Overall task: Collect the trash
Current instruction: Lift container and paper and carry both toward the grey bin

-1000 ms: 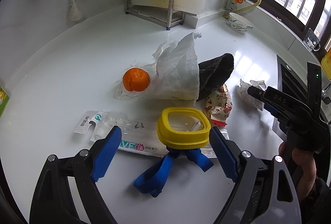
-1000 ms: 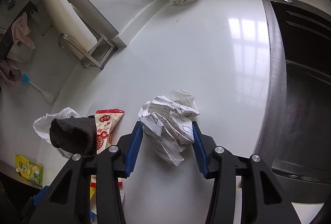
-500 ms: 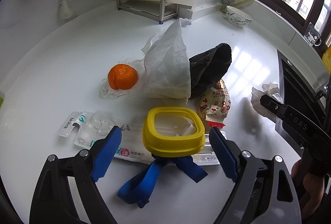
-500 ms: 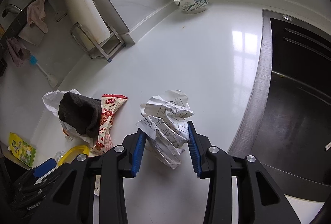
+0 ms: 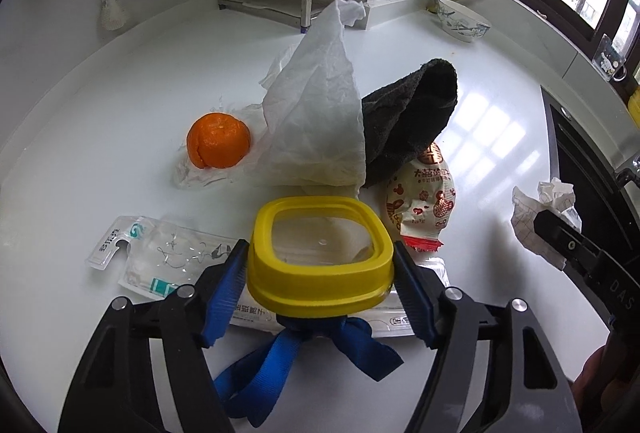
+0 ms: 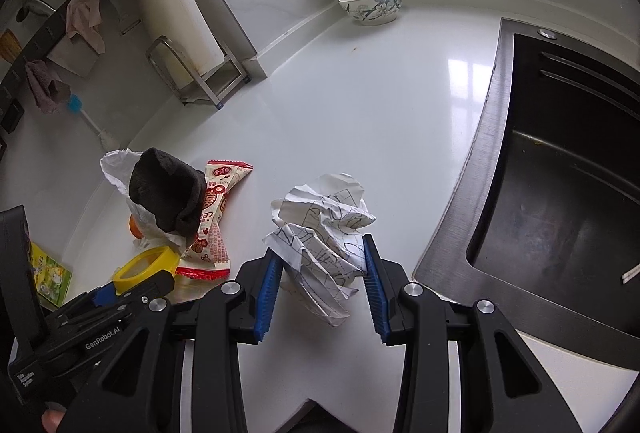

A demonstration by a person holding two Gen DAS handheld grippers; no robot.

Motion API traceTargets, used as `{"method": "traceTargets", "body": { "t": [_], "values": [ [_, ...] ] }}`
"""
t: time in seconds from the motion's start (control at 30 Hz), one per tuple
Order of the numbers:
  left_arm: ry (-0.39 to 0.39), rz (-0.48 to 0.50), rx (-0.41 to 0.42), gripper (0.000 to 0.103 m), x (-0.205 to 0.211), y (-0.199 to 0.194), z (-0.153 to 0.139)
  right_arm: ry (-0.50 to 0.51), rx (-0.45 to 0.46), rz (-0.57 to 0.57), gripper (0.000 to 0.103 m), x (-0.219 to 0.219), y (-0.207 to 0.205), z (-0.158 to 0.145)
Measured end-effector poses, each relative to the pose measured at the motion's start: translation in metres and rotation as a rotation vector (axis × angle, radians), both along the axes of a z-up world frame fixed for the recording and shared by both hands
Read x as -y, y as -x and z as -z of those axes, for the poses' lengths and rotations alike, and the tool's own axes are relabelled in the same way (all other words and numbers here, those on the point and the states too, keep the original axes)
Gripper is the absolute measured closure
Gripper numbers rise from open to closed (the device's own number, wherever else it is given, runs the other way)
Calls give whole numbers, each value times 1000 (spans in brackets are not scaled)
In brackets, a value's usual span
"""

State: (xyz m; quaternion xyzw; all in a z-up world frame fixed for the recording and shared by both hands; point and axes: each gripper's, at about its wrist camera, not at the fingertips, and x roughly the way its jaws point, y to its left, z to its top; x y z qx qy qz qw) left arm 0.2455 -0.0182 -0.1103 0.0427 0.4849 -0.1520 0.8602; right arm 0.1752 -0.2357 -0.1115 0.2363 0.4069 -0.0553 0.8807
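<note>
Collection step: on the counter [image 6: 360, 105], the yellow-lidded container [image 5: 320, 253] is being closed upon by the left hand-held gripper [image 5: 320, 285], crumpled paper [image 6: 324, 229] is pinched by the right hand-held gripper [image 6: 320, 285]; a lift of each is judged next.

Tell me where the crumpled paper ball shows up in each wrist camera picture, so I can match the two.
Left wrist view: crumpled paper ball at far right, partly behind the right gripper.
Right wrist view: low centre, between that gripper's blue pads, which press on it.
Shared landmark: the red-and-white snack wrapper, beside the black cloth.
</note>
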Motion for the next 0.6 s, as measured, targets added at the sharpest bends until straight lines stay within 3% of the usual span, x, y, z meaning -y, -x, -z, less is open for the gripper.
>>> {"method": "traceTargets", "body": {
  "t": [0.33, 0.6],
  "values": [
    [15, -14, 56, 35, -11, 13, -31, -2, 5, -29, 65, -10, 16, -7],
    [10, -28, 90, 35, -13, 48, -47, 12, 11, -61, 65, -14, 45, -19]
  ]
}}
